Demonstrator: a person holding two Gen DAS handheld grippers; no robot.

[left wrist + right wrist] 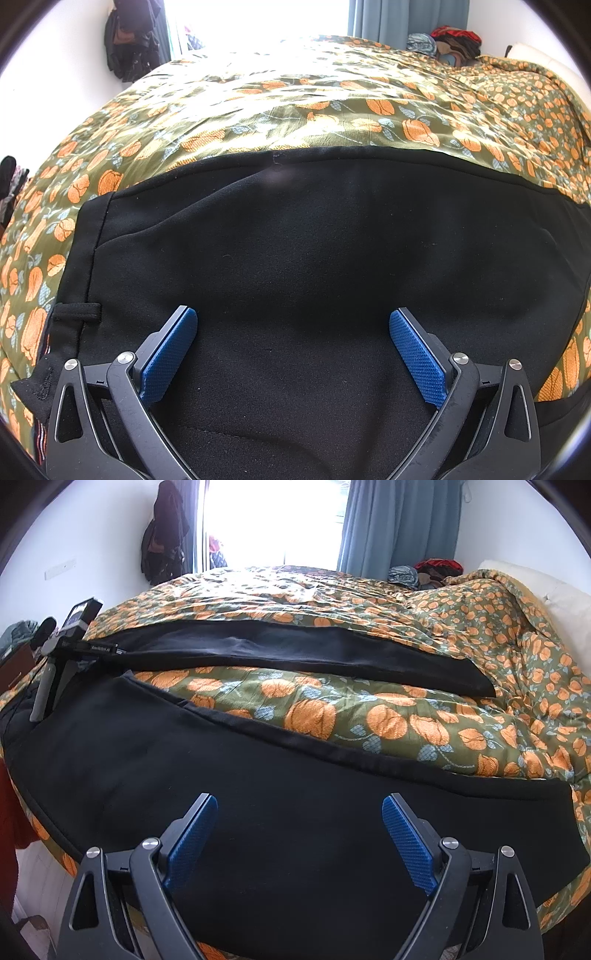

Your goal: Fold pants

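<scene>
Pants (314, 258): black, spread flat on the bed; waist end under the left tongs, two legs stretched away to the right and parted in a narrow V.
Near leg (258, 812): directly below the right tongs, hem at the right edge of the bed.
Far leg (314, 653): lying further back, hem ending near the rumpled part of the cover.
Belt loop (75, 312): on the waistband, at the left of the left wrist view.
Left tongs (293, 334): spread wide open, blue pads (170, 354) well apart, nothing between them; low above the upper part of the pants, contact with the cloth impossible to tell.
Right tongs (299, 821): also wide open, holding nothing; above the near leg.
Left tongs in the right wrist view (62, 642): only the body visible, at the far left, over the waist end.
Bed cover (369, 709): olive green with orange flowers, visible between the two legs.
Window (273, 520): very bright, behind the bed.
Curtain (399, 524): grey-blue, right of the window.
Clothes pile (428, 570): at the far corner of the bed.
Dark garments (164, 535): hanging on the wall left of the window.
</scene>
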